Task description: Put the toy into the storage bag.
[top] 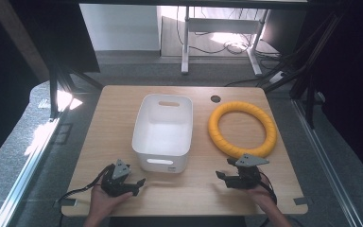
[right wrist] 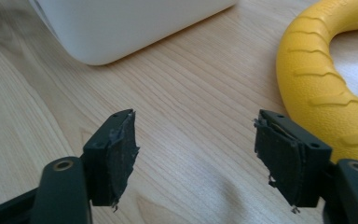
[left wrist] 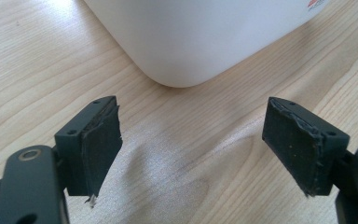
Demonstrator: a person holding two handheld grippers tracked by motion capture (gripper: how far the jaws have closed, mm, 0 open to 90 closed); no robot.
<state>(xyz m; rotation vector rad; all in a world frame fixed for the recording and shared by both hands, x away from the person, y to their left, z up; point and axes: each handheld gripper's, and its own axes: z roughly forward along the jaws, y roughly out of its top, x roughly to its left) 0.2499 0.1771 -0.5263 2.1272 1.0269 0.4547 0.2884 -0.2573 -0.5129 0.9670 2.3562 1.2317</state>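
The right gripper (right wrist: 196,154) hovers over the table (right wrist: 191,93), jaws spread wide and empty. The yellow ring (right wrist: 321,88) lies just beside it at two o'clock. The left gripper (left wrist: 193,149) gapes empty too, with the white bin (left wrist: 196,37) near at twelve o'clock.

The person's left hand (top: 105,201) enters at 7 o'clock, holding the left gripper (top: 137,184) low, pointing toward 2 o'clock, jaws wide apart with nothing between. The right hand (top: 261,194) enters at 5 o'clock; the right gripper (top: 223,172) points toward 10 o'clock, jaws spread, nothing between.
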